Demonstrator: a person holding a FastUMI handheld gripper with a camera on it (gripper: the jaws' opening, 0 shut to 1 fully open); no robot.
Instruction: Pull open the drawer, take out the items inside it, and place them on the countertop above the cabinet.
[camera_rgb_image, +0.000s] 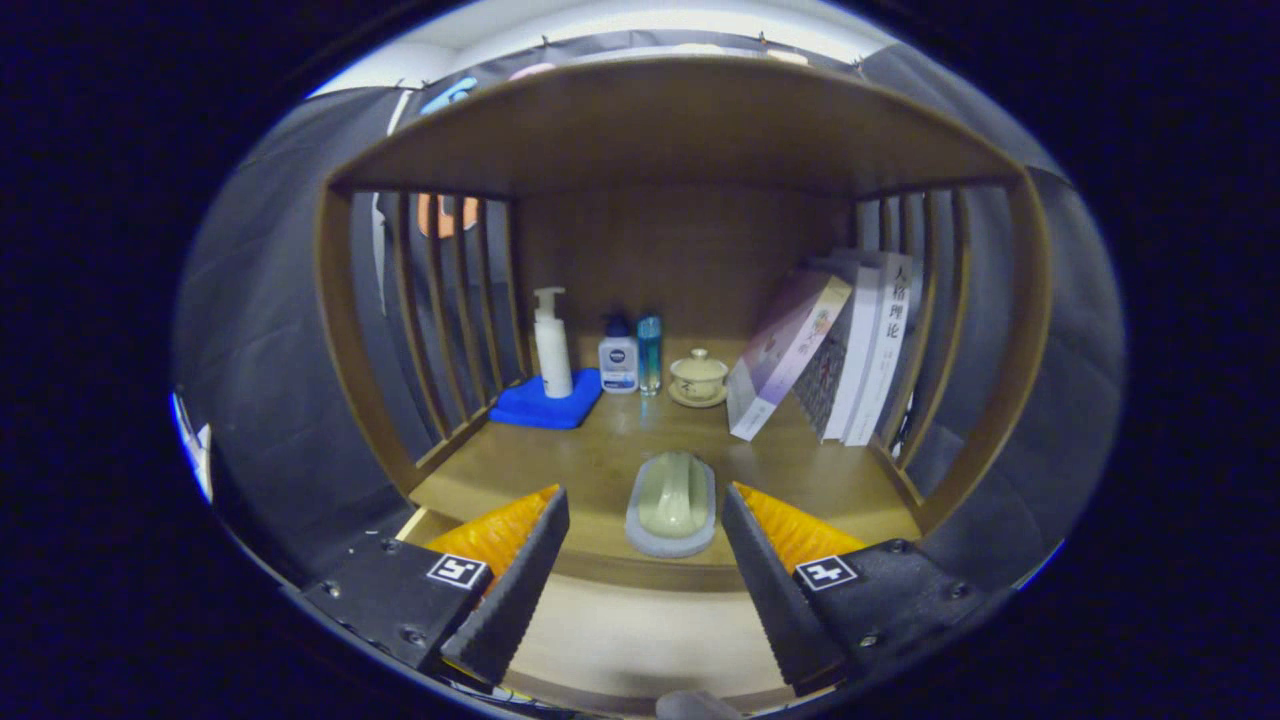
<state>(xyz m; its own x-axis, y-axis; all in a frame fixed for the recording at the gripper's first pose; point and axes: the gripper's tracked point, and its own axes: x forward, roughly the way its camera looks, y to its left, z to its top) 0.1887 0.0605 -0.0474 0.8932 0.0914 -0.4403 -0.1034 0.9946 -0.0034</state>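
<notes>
My gripper (645, 520) stands open, its two fingers spread wide in front of the wooden cabinet. A pale green soap bar on a grey oval dish (671, 504) lies on the countertop (560, 470) near its front edge, between and just beyond the fingertips, touching neither. Below the countertop's edge a pale wooden surface (640, 630) shows between the fingers; I cannot tell whether it is the drawer's front or its inside.
At the back of the shelf stand a white pump bottle (551, 345) on a blue cloth (545, 404), a small white bottle (618, 356), a slim blue bottle (650, 352) and a lidded cup (698, 378). Books (840, 350) lean at the right. Slatted side walls close both sides.
</notes>
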